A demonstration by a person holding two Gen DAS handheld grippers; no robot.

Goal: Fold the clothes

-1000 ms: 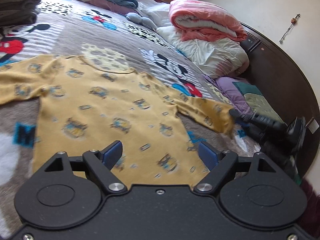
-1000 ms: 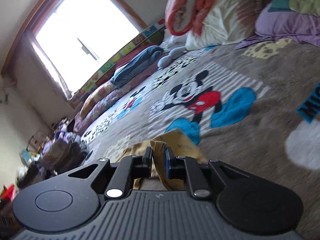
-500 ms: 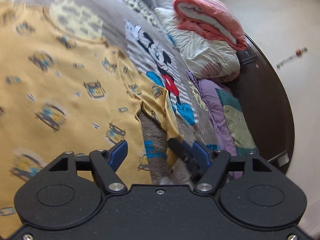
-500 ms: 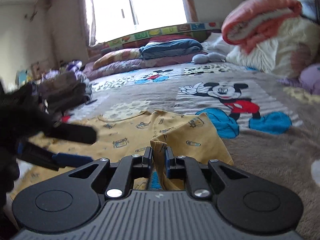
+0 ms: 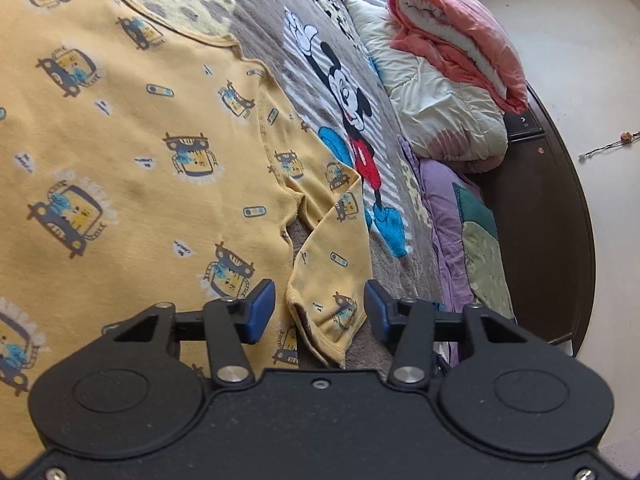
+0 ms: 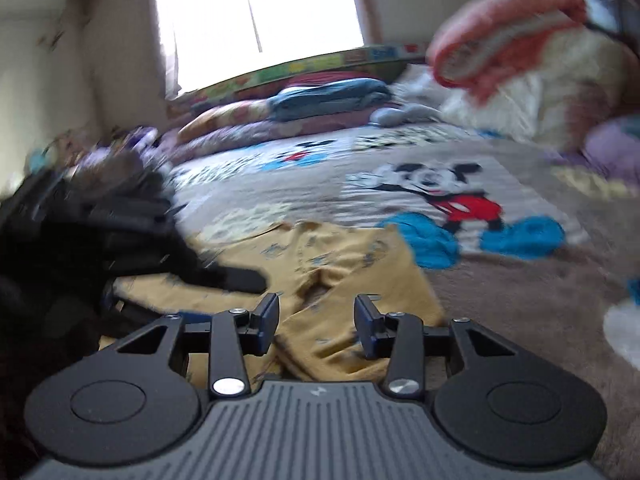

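A yellow child's shirt (image 5: 120, 160) with a car print lies flat on a Mickey Mouse blanket (image 5: 352, 128). Its right sleeve (image 5: 332, 264) is folded down beside the body. My left gripper (image 5: 319, 312) is open, its jaws on either side of the sleeve cuff, just above it. In the right wrist view my right gripper (image 6: 316, 322) is open over the same sleeve (image 6: 352, 280), with the cloth lying loose between its jaws. The left gripper shows as a dark blurred shape (image 6: 100, 248) at the left of that view.
A rolled pink and white quilt (image 5: 452, 64) and purple pillows (image 5: 448, 208) lie along the dark wooden headboard (image 5: 540, 216). Folded bedding (image 6: 328, 98) lies under the bright window (image 6: 260, 16). A heap of clothes (image 6: 100, 156) sits at far left.
My right gripper has opened and let go of the sleeve cuff, which now lies folded down beside the shirt body. My left gripper has moved right to straddle the cuff.
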